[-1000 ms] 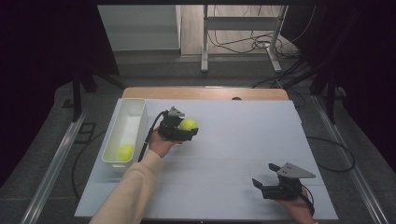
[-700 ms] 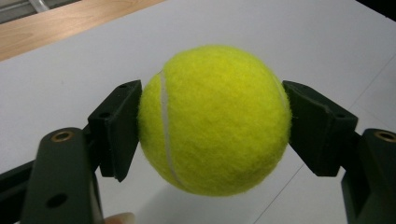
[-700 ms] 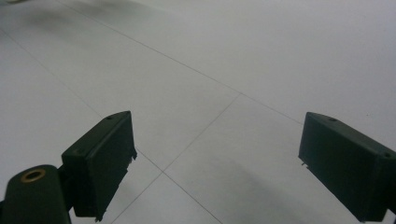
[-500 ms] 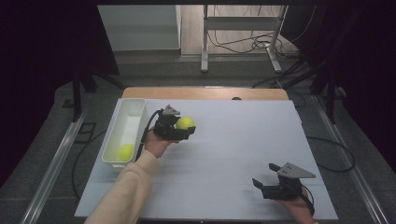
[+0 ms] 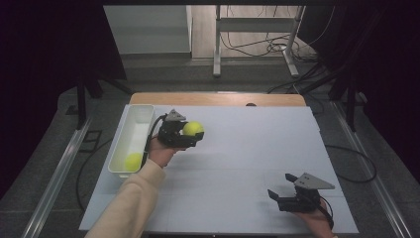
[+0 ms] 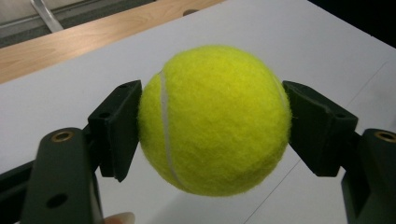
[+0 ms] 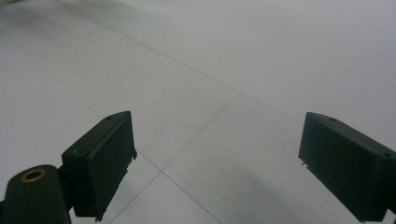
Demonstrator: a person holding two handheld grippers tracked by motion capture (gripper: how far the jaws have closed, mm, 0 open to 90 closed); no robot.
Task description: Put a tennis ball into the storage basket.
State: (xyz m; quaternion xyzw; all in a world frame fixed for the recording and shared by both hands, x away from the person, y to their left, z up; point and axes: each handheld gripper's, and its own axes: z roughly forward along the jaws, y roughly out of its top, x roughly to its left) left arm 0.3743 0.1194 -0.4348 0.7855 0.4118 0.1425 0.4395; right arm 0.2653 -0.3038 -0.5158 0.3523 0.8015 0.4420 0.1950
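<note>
My left gripper (image 5: 194,135) is shut on a yellow-green tennis ball (image 5: 193,129), held above the white table just right of the white bin (image 5: 140,115). In the left gripper view the tennis ball (image 6: 215,119) sits squeezed between both black pads (image 6: 116,126), clear of the table surface. A second tennis ball (image 5: 132,161) lies inside the bin near its front end. My right gripper (image 5: 279,192) rests low near the table's front right, jaws wide apart with nothing between them; in the right gripper view its pads (image 7: 100,161) frame bare white table.
The white table (image 5: 247,148) has a wooden strip (image 5: 218,98) along its far edge. A black cable (image 5: 151,134) trails from the left gripper over the bin. Floor rails and cables run beyond the table.
The left gripper has lifted a little and drifted left toward the bin, carrying the ball. The right gripper has stayed where it was.
</note>
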